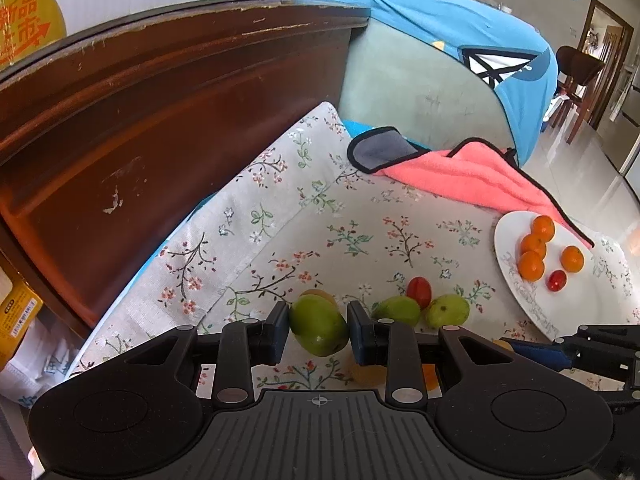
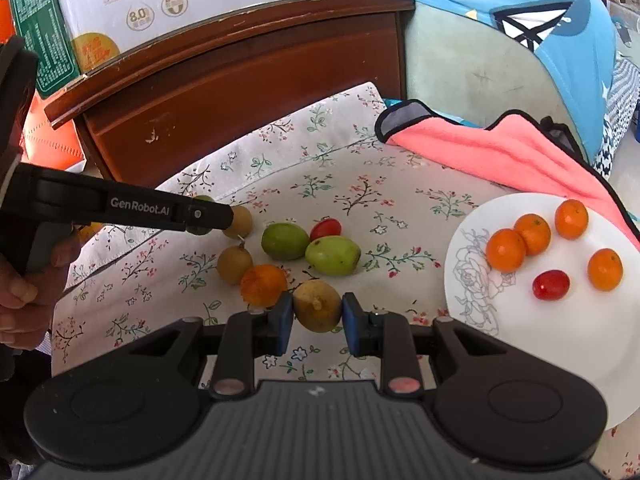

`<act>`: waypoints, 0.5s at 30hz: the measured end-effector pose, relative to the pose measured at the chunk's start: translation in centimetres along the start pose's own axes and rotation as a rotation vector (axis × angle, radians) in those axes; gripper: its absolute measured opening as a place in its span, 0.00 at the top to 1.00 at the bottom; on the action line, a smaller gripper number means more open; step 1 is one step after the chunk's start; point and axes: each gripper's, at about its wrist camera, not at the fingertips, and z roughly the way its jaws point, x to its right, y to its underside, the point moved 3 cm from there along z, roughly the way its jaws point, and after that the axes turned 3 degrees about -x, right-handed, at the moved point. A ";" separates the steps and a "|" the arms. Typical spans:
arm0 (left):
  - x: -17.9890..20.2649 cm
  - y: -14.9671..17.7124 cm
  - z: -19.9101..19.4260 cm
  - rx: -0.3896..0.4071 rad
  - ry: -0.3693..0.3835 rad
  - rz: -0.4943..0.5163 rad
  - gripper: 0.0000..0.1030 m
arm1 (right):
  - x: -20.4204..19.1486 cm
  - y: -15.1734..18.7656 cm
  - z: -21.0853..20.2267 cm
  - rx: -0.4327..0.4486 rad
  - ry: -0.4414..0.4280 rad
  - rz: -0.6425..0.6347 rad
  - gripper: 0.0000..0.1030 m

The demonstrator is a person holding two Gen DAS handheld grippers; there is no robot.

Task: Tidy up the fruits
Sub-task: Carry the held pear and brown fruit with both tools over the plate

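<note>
Cream tablecloth [image 2: 360, 184] printed with small red blossoms, green leaves and dark twigs. White plate [image 2: 560, 340] with a grey line-drawn rose; on it four orange citrus fruits [image 2: 506, 250] and one red tomato [image 2: 551, 285]. On the cloth: green fruits [image 2: 332, 256], yellow-brown fruits [image 2: 234, 264], one orange [image 2: 263, 285], one red tomato [image 2: 326, 228]. Coral-pink towel [image 2: 500, 152] edged black, grey underside. Reddish-brown wooden cabinet [image 2: 240, 80]. Black grippers, blue pads [image 2: 352, 320].

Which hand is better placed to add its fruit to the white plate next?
Right, probably. The right gripper is shut on a brown fruit with the white plate close beside it. The left gripper, shut on a green fruit, sits farther across the floral cloth.
</note>
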 end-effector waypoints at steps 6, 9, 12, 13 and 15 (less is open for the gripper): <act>1.1 -0.5 -0.5 0.021 0.012 0.003 0.72 | 0.6 0.0 -0.9 0.018 -0.006 0.025 0.75; 2.0 -0.8 -0.9 0.031 0.025 0.004 0.72 | 0.9 0.0 -1.7 0.031 -0.002 0.032 0.75; 3.2 -1.2 -1.2 0.042 0.048 0.011 0.72 | 1.5 -0.1 -2.8 0.053 0.002 0.047 0.75; 3.6 -1.3 -1.3 0.047 0.056 0.015 0.72 | 1.7 -0.1 -3.1 0.060 0.004 0.053 0.75; 4.6 -1.5 -1.6 0.056 0.075 0.023 0.72 | 2.3 -0.2 -4.0 0.078 0.010 0.068 0.75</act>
